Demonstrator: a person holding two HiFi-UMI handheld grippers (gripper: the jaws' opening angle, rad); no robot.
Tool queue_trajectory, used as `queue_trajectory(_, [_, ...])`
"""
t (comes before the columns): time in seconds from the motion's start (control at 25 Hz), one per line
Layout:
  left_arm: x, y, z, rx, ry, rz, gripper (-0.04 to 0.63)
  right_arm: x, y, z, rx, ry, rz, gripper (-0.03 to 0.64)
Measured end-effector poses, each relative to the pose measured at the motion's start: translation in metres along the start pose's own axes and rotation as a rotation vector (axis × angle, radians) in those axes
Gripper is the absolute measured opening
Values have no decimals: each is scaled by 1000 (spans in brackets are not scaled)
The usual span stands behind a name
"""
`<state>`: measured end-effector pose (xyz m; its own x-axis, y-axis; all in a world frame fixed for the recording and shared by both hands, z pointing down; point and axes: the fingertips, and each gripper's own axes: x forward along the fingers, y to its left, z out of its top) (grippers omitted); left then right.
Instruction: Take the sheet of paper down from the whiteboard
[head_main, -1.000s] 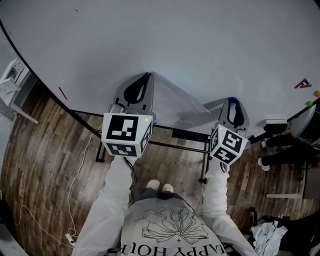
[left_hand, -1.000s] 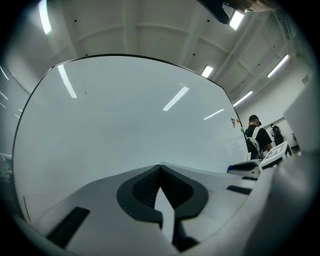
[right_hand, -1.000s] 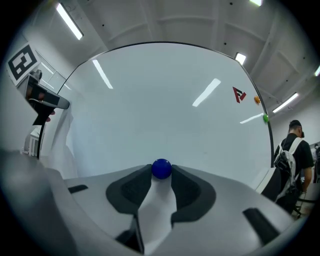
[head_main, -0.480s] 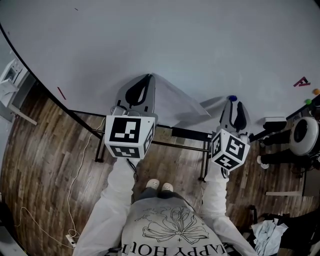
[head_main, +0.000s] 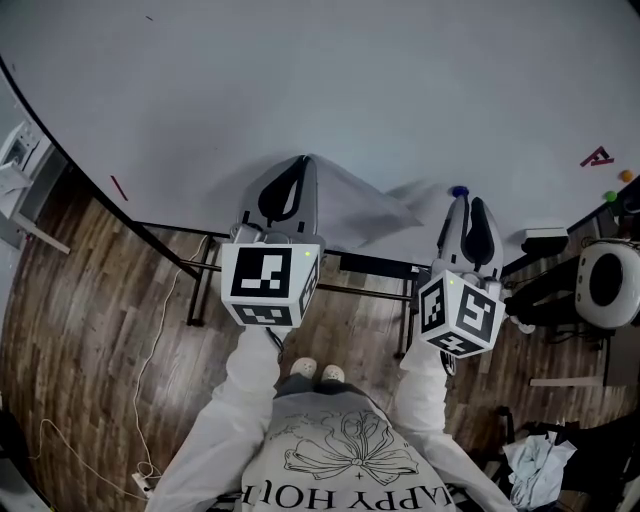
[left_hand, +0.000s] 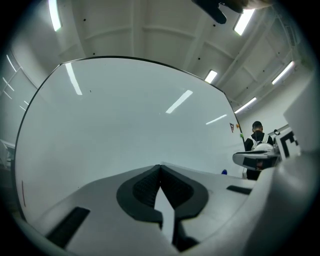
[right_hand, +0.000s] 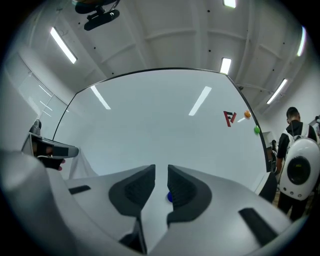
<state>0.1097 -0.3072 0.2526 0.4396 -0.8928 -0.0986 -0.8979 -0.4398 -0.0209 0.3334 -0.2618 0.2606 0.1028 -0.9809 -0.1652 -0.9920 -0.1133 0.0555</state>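
step in hand, as i judge it: releasing the last fastening of the sheet of paper (head_main: 358, 205). the sheet sits low on the whiteboard (head_main: 330, 80), with its upper corner pulled away from the surface and its body sagging toward 4 o'clock.

left gripper (head_main: 303, 162): jaws fully together, pinching that upper corner of the sheet.

right gripper (right_hand: 161, 172): jaws at a narrow gap, and they have just been closing. a blue magnet (right_hand: 170, 196) shows in the gap, close to the pad on the 3 o'clock side. i cannot tell whether a pad touches it yet. in the head view the magnet lies at 2 o'clock from the sheet's far end. whether it pins the paper is not clear.

next move calls for closing squarely on the magnet and pulling it straight off while the left grip keeps the sheet.
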Motion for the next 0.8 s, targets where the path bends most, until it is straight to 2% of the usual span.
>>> queue_trajectory(0.24, [-7, -1, 0, 7, -1, 24, 5, -5, 0, 0, 1, 0, -18, 18])
queue_trajectory(0.8, [-9, -5, -5, 0, 1, 29, 5, -8, 0, -6, 0, 18, -9, 3])
